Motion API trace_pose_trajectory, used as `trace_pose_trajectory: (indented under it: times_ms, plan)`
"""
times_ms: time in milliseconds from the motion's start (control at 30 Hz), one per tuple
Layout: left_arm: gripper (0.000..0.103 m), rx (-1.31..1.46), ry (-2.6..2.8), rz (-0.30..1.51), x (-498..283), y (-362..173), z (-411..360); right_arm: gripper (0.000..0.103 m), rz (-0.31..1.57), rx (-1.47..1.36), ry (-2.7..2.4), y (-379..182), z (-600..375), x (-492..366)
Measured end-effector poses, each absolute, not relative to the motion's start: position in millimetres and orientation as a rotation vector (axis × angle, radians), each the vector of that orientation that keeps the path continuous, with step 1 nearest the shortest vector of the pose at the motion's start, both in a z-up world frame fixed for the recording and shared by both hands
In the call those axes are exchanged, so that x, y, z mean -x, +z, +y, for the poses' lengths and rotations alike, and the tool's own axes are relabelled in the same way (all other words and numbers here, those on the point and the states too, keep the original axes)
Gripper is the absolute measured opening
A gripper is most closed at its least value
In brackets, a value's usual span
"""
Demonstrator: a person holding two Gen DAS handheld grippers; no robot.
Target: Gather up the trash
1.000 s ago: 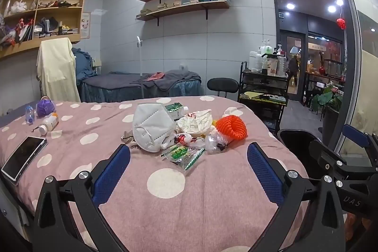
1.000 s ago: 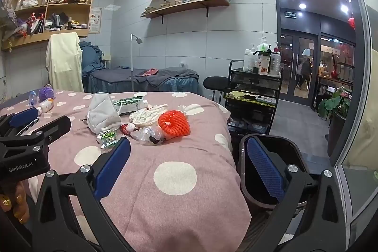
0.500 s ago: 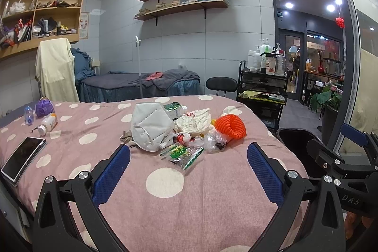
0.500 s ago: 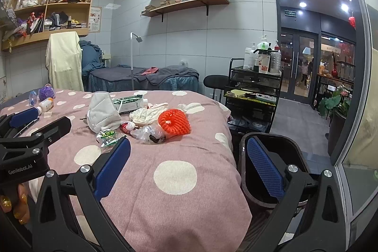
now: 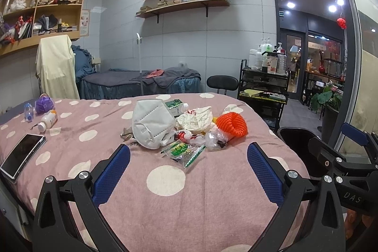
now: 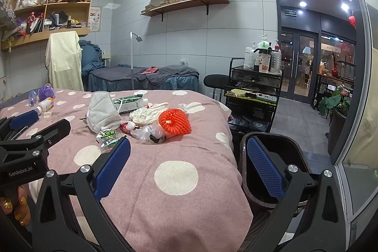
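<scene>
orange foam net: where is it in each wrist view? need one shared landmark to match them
Left wrist: orange foam net lies right of centre, at the right end of the trash pile.
Right wrist: it sits near centre, again at the pile's right end.
Shared landmark: white face mask at the pile's left end.

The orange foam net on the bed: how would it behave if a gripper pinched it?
The orange foam net looks like open mesh foam, so it is probably very light and would squash. Lying loose on the bedspread, it would likely slide or roll if pushed.
</scene>
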State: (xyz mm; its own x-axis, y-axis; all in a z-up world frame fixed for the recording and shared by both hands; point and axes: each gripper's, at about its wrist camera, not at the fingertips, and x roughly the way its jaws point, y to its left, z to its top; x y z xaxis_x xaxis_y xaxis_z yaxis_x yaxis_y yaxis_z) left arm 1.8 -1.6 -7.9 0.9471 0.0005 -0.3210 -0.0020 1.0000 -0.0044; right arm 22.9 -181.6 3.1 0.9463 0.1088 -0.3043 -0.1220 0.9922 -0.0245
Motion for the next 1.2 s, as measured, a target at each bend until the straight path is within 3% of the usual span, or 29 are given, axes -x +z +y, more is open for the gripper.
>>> trace_pose_trajectory:
  times_ms: [1200]
  plan:
    - [0.097,0.002,-0.004,0.345,-3.6,-8.0,-3.0,0.098,0.321,0.029,0.113,2.7,-183.4,-26.4]
